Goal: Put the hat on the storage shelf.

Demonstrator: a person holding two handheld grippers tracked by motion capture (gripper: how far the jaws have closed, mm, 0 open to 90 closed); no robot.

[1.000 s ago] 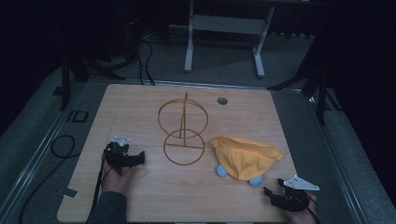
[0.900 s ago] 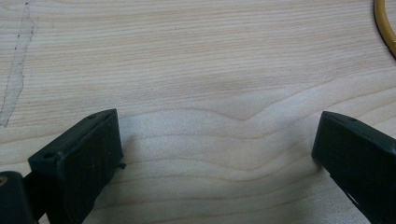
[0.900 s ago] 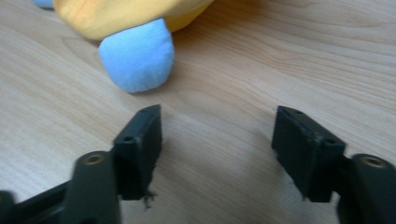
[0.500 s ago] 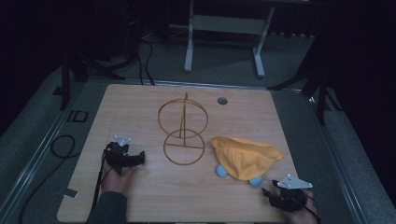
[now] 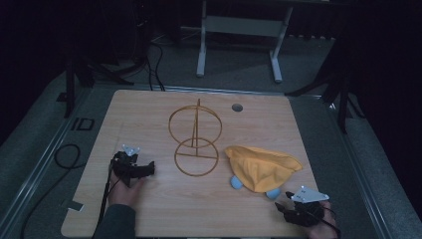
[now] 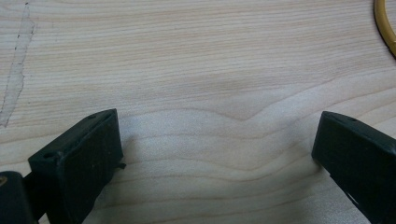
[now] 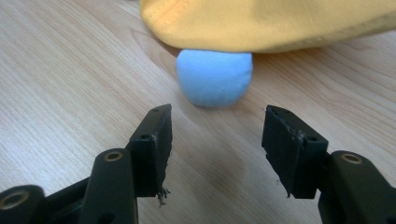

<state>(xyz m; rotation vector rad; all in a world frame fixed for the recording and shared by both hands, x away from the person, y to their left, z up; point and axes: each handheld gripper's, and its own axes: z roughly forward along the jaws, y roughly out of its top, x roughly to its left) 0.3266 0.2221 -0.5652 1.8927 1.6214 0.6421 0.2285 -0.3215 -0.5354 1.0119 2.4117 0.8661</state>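
1. Fingers first, high view: the right gripper (image 5: 291,208) sat at about 5 o'clock on the table (image 5: 149,114), jaws parted and empty. The left gripper (image 5: 142,170) lay at about 8 o'clock, nothing in it, its jaw gap too small to read there. A yellow cloth (image 5: 263,167) lay at about 4 o'clock, draped over two pale blue balls, one (image 5: 236,182) peeking out at its near left edge, another (image 5: 272,193) at its near edge. A gold wire stand (image 5: 195,142) stood near centre, well apart from both grippers. Risk judged: a reach toward the cloth could sweep sideways and knock the light stand.

2. Left gripper view: jaws stood wide apart over bare wood, holding nothing. A sliver of the stand's ring (image 6: 385,25) showed at 1 o'clock. Risk judged: pushing forward could catch that ring and drag the stand.

3. Right gripper view: jaws were moderately open, empty, aimed at a blue ball (image 7: 215,77) at 12 o'clock, apart from it. The cloth (image 7: 271,21) overlapped the ball's top. Risk judged: closing could pinch the hem along with the ball, or the round ball could squirt out and roll under the cloth.
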